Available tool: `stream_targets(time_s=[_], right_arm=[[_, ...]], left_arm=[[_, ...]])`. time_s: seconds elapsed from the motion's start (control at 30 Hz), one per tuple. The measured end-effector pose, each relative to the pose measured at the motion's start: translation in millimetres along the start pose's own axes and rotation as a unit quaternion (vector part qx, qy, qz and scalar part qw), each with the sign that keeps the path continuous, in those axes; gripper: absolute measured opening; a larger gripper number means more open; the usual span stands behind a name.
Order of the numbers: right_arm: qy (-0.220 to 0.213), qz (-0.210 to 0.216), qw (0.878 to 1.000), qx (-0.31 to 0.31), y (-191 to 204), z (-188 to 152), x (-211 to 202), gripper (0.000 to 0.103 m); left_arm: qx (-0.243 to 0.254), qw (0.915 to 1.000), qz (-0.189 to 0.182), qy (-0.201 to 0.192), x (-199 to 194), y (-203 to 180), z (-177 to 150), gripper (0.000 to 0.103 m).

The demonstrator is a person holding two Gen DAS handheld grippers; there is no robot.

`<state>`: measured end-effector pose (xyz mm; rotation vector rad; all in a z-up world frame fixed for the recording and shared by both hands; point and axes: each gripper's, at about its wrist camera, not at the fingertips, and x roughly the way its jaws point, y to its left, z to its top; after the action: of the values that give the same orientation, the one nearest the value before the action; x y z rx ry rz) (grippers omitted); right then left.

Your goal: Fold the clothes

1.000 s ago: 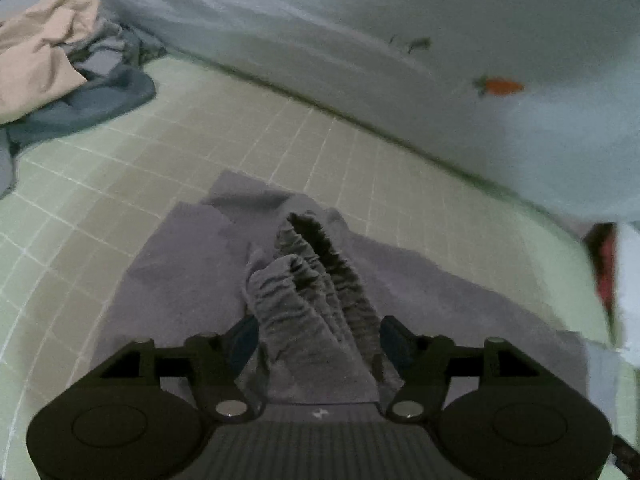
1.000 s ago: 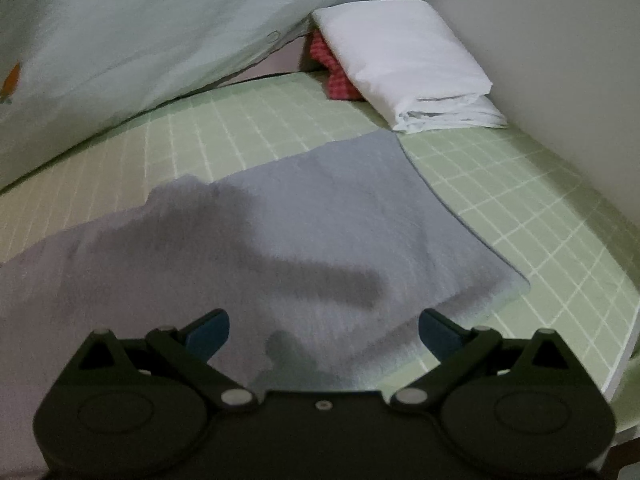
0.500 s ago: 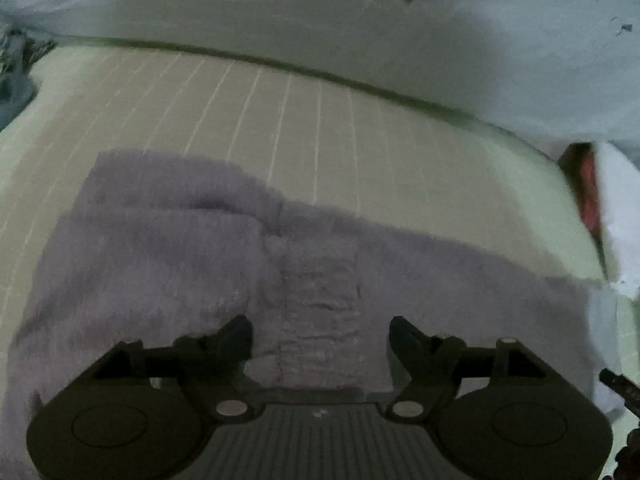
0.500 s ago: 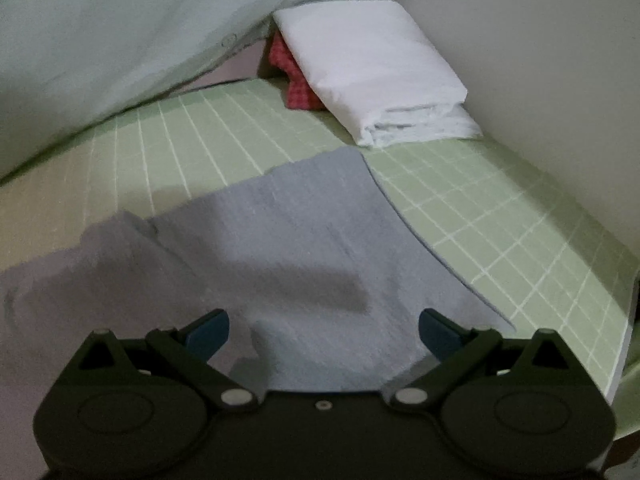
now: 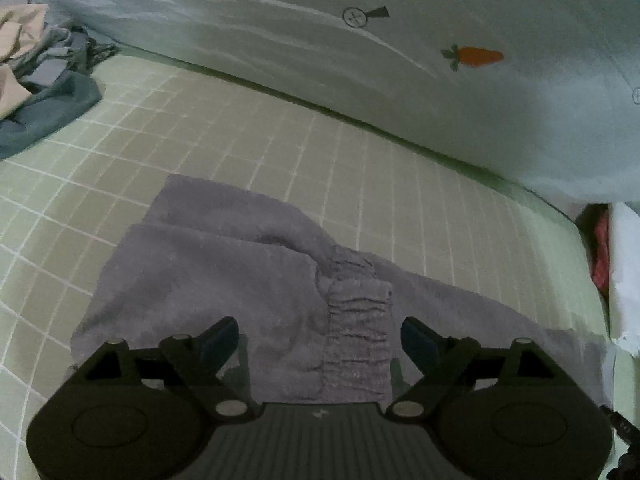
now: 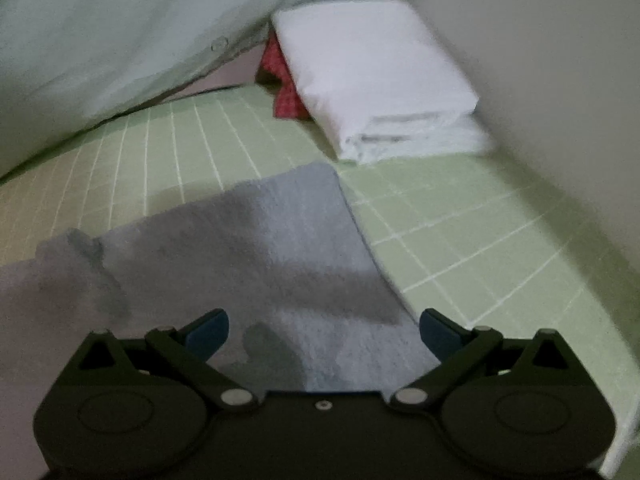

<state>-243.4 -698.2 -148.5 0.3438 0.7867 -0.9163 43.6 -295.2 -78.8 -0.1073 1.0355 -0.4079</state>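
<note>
We are holding the left tongs [image 5: 320, 340] over the grey fleece shorts [image 5: 224, 280], which are lying spread flat on the bed [image 5: 360, 160] with its green checked sheet, towards the near edge. The jaws have just been opening and are now standing wide; the gathered elastic waistband [image 5: 358, 332] is lying between the blue pads [image 5: 218, 338] without touching either. We are holding the right tongs [image 6: 323, 334] over the other end of the same shorts [image 6: 288, 240], jaws spread wide and gripping nothing, the cloth lying loose below them. Along the far edge of the bed a pale duvet with a carrot print [image 5: 478, 57] is piled up. In the far left corner a heap of unfolded clothes [image 5: 36, 92] is sitting, well apart from the shorts. In the far right corner a folded white sheet [image 6: 372, 80] is resting on something red checked [image 6: 286, 100], beside the wall [image 6: 540, 60].
</note>
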Motion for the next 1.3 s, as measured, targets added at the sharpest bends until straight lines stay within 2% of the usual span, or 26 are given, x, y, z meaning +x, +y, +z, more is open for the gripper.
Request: stream_targets(time_s=[0.13, 0.2, 0.37, 0.4, 0.47, 0.5, 0.53, 0.57, 0.67, 0.97, 1.13, 1.3], right_arm=[[0.014, 0.014, 1.0, 0.009, -11.4, -1.9, 17.3, 0.103], [0.008, 0.023, 1.0, 0.018, -15.1, -3.2, 19.4, 0.103], [0.006, 0.023, 1.0, 0.02, -15.4, -4.1, 20.1, 0.103], [0.006, 0.023, 1.0, 0.02, -14.7, -3.1, 20.0, 0.1], [0.0, 0.022, 1.0, 0.021, -12.4, -1.8, 16.2, 0.084], [-0.002, 0.023, 1.0, 0.021, -11.1, -1.0, 14.1, 0.057], [-0.003, 0.026, 0.999, 0.018, -9.6, 0.5, 11.0, 0.016], [-0.002, 0.03, 0.999, 0.015, -8.1, 2.2, 8.4, 0.008], [0.007, 0.035, 0.999, -0.005, -0.4, 6.4, 2.7, 0.007], [-0.057, 0.042, 0.995, -0.072, 52.9, 20.7, -62.5, 0.007], [-0.085, 0.063, 0.989, -0.103, 117.6, 20.6, -95.5, 0.007], [-0.092, 0.109, 0.978, -0.15, 203.3, -3.8, -126.9, 0.007]], left_arm=[[0.009, 0.9998, 0.02, -0.002, -1.9, -5.6, 2.4, 0.089], [0.016, 0.9995, 0.028, -0.002, -2.4, -9.2, 2.6, 0.089], [0.026, 0.999, 0.038, -0.001, -1.5, -13.5, 2.9, 0.089], [0.028, 0.9988, 0.039, -0.002, -2.4, -14.3, 2.6, 0.089], [0.032, 0.9986, 0.042, -0.011, -6.4, -14.6, 1.5, 0.089], [0.031, 0.9985, 0.043, -0.016, -9.2, -13.5, 0.7, 0.089], [0.028, 0.9984, 0.045, -0.02, -12.4, -10.1, -0.9, 0.089], [0.024, 0.9983, 0.047, -0.023, -15.7, -6.5, -2.6, 0.089], [0.011, 0.9978, 0.056, -0.033, -26.1, 7.2, -7.7, 0.089], [-0.041, 0.9954, 0.072, -0.048, -64.2, 74.4, -15.5, 0.089], [-0.033, 0.9957, 0.072, -0.047, -81.9, 106.3, -16.4, 0.089], [-0.02, 0.9964, 0.074, -0.036, -91.9, 139.7, -19.2, 0.089]])
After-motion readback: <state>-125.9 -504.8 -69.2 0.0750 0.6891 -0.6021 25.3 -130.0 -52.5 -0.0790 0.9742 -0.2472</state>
